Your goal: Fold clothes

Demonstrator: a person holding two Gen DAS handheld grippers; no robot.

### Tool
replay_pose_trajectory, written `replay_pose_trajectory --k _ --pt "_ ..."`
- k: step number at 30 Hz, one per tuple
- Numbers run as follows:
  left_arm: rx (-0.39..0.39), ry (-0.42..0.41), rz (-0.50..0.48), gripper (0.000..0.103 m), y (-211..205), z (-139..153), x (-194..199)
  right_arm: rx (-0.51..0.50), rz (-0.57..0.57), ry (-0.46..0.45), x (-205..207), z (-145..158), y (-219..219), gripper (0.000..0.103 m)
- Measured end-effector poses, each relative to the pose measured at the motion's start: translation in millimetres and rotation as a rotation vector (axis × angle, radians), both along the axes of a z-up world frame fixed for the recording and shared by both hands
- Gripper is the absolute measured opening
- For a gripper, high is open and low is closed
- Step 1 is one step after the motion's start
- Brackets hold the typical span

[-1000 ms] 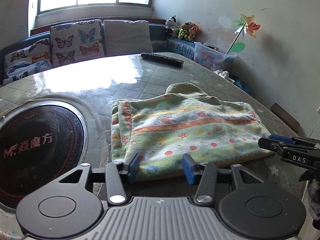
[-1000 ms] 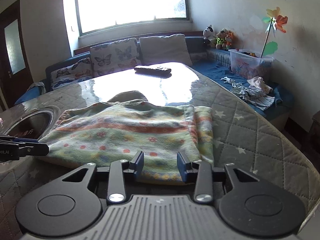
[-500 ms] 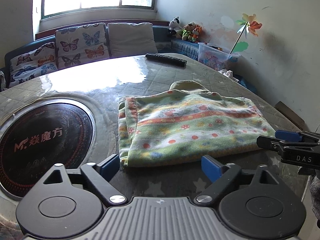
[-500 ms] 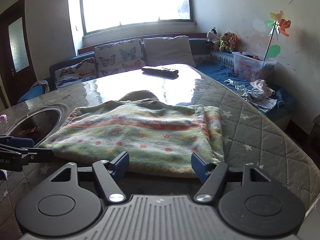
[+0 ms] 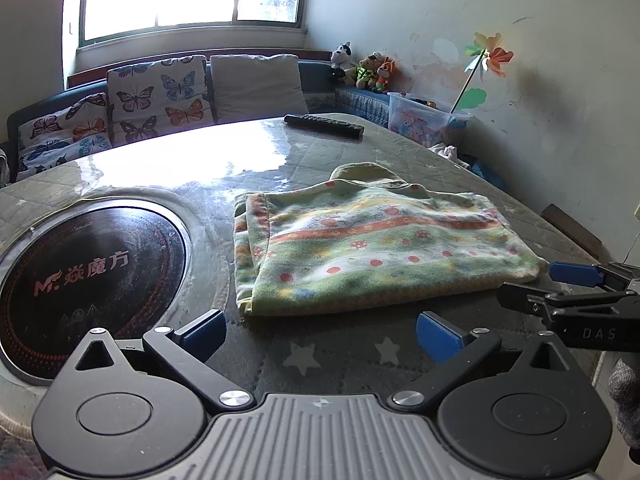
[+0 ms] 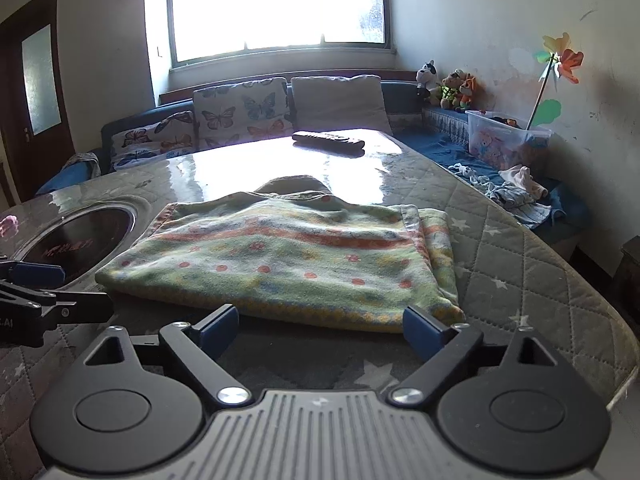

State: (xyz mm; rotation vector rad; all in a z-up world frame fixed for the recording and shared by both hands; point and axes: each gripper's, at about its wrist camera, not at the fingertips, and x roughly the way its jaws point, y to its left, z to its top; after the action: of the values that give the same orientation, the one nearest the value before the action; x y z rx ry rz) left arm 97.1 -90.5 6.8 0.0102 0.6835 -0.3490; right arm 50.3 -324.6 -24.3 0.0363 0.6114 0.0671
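Left wrist view: left gripper (image 5: pixel 320 330) spread wide, nothing btwn its blue pads, hovering just short of the near edge of the folded garment (image 5: pixel 372 246). Garment = green fleece w/ orange stripes & red dots, lying flat on the quilted table (image 5: pixel 336 356), side folded in at its left. Round black cooktop (image 5: pixel 86 280) set into table, left of garment, not touching it. Right gripper (image 5: pixel 568 284) comes in from the right edge, tips just beside garment's right corner. Remote (image 5: pixel 324 127) at far side of table, well apart.

Right wrist view: right gripper (image 6: pixel 322 328) also wide apart, empty, pads just in front of garment (image 6: pixel 288 258) near hem. Folded-in side shows at its right. Left gripper (image 6: pixel 40 280) at left edge, next to garment's left corner; cooktop (image 6: pixel 80 236) behind it. Remote (image 6: pixel 328 141) far off, near butterfly cushions (image 6: pixel 240 114).
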Motion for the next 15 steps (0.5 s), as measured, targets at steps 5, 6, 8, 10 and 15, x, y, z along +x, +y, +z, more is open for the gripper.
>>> replay_pose_trajectory --k 5,6,8,10,15 --pt "-0.003 -0.003 -0.005 0.103 2.6 -0.9 -8.2 -0.032 0.003 -0.017 -9.5 1.3 9.1 0.103" --pt "-0.004 -0.004 -0.005 0.103 3.3 -0.6 -9.9 -0.035 0.004 -0.019 -11.0 1.6 10.6 0.103" --pt "-0.007 -0.007 -0.004 0.103 4.7 -0.1 -13.4 -0.040 0.005 -0.021 -13.7 2.2 13.3 0.103" --pt "-0.009 -0.010 -0.004 0.103 6.1 0.4 -16.9 -0.044 0.004 -0.022 -16.4 2.9 16.0 0.103" --pt "-0.016 -0.018 -0.003 0.103 9.6 1.7 -25.6 -0.060 0.006 -0.027 -23.4 4.0 22.5 0.103"
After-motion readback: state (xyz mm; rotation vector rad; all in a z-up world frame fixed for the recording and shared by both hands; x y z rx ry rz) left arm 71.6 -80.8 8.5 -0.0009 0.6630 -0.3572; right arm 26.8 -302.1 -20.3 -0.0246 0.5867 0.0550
